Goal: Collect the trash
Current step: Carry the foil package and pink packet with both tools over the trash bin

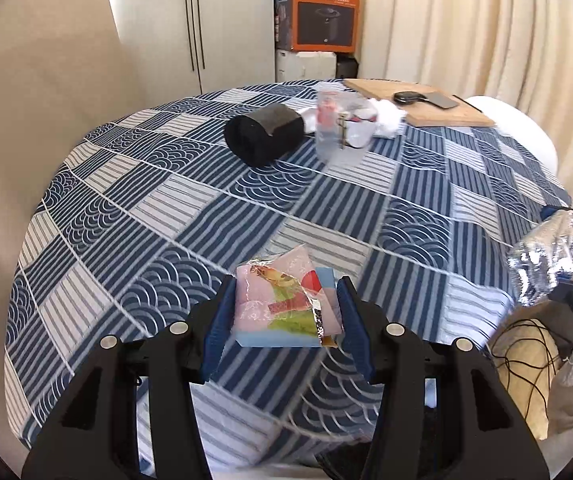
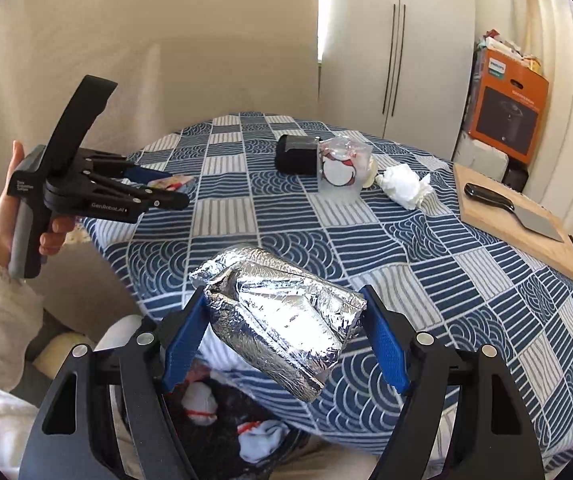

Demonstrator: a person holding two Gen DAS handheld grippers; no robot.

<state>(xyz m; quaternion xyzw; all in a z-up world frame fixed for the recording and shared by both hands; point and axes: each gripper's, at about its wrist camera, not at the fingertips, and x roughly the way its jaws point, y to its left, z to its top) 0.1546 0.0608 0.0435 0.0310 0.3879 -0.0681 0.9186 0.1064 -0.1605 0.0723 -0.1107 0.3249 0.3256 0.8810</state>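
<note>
My left gripper [image 1: 284,312] is shut on a light blue sponge [image 1: 286,338] with a pink and green wrapper [image 1: 282,296] on top, held above the near table edge; it shows in the right wrist view [image 2: 166,188] too. My right gripper [image 2: 286,328] is shut on a crumpled foil packet [image 2: 282,320], held over a black-lined trash bin [image 2: 226,420] that holds white tissues. The foil packet also shows at the right in the left wrist view [image 1: 542,260]. On the table lie a crumpled tissue [image 2: 404,186] and a clear plastic cup [image 2: 338,172].
A round table with a blue patterned cloth [image 1: 206,208] carries a black roll [image 1: 264,134] and a wooden cutting board [image 2: 522,220] with a knife [image 2: 514,210]. An orange box [image 1: 322,12], a wardrobe and curtains stand behind. Cables [image 1: 526,344] lie at right.
</note>
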